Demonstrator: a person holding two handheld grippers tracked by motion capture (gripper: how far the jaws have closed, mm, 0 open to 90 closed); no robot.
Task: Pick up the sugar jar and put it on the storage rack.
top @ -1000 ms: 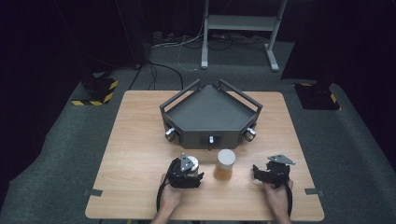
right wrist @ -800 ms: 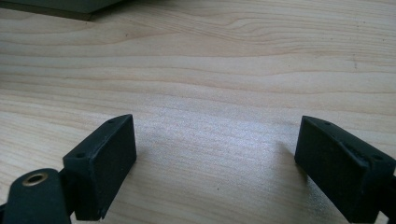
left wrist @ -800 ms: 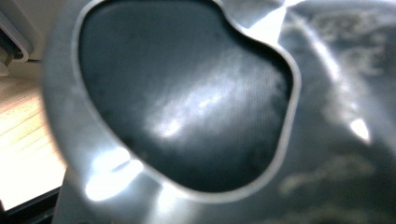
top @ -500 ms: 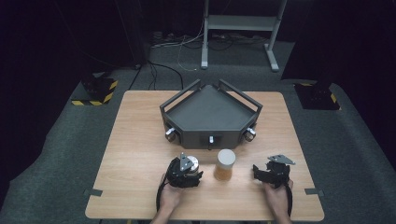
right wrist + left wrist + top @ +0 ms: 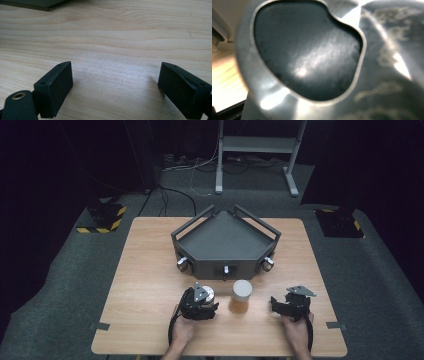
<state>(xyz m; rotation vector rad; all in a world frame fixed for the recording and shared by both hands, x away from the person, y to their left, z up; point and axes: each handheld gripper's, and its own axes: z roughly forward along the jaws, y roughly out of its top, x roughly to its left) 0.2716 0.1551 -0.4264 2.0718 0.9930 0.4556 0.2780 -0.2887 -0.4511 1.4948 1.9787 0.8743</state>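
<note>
Wooden tabletop, near edge first. We log the left claw resting there, something metallic and shiny against its camera; whether its jaws are apart or together we cannot tell. Right claw: jaws wide apart over bare wood, holding nothing. Between them stands a lidded jar of amber contents, likely rigid and smooth; we would grip its sides. Beyond sits a dark angular tray.
</note>
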